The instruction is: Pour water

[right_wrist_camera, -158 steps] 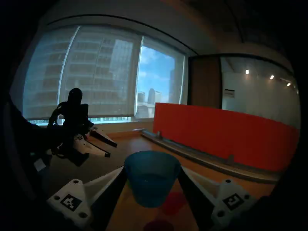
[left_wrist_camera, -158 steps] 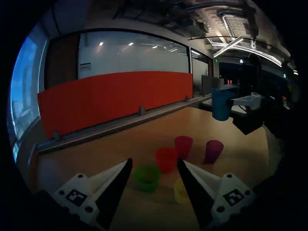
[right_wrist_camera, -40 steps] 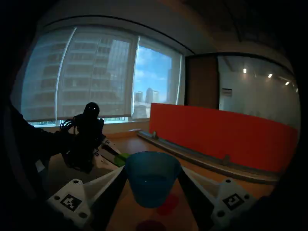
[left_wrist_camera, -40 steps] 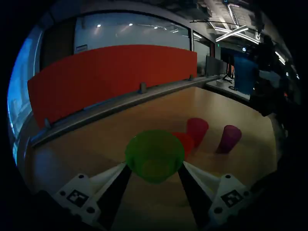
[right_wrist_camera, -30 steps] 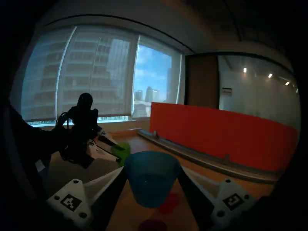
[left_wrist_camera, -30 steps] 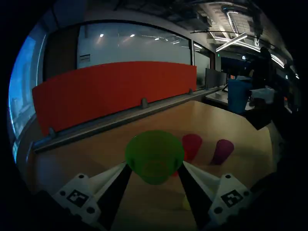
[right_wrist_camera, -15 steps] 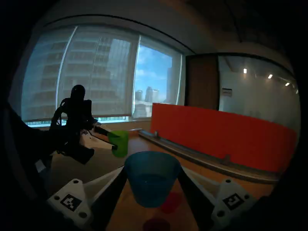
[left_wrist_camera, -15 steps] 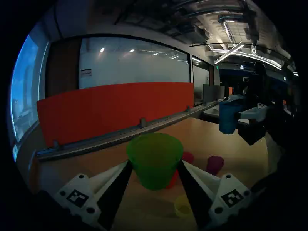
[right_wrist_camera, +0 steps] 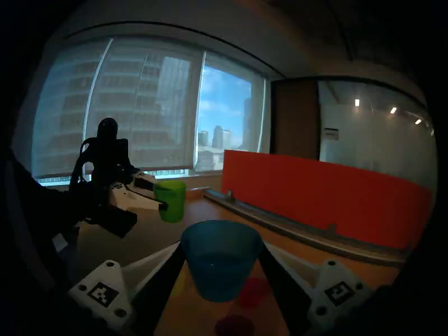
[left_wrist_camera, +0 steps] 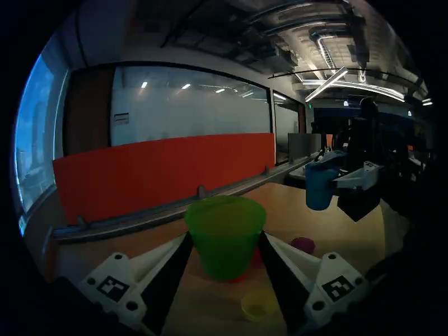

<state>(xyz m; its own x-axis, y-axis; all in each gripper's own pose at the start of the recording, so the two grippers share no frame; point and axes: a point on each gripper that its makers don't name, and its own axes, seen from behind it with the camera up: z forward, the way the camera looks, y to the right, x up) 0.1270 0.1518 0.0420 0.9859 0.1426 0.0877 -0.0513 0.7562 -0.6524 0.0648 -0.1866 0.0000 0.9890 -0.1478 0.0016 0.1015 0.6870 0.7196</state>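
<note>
A wooden counter (left_wrist_camera: 285, 197) is edged by a grey rail (left_wrist_camera: 168, 209) and a red partition (left_wrist_camera: 162, 168). Behind these a glass wall (left_wrist_camera: 185, 112) is set beside a brown panel (left_wrist_camera: 87, 117). Tall windows (right_wrist_camera: 140, 106) are filled with towers and blue sky, and strip lights (left_wrist_camera: 326, 84) are hung from the dark ceiling (left_wrist_camera: 235, 33)

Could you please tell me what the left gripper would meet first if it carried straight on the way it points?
Probably the red partition ahead, past the green cup that the left gripper grips. The blue cup hangs off to the right, out of line, though depth is unclear.
</note>
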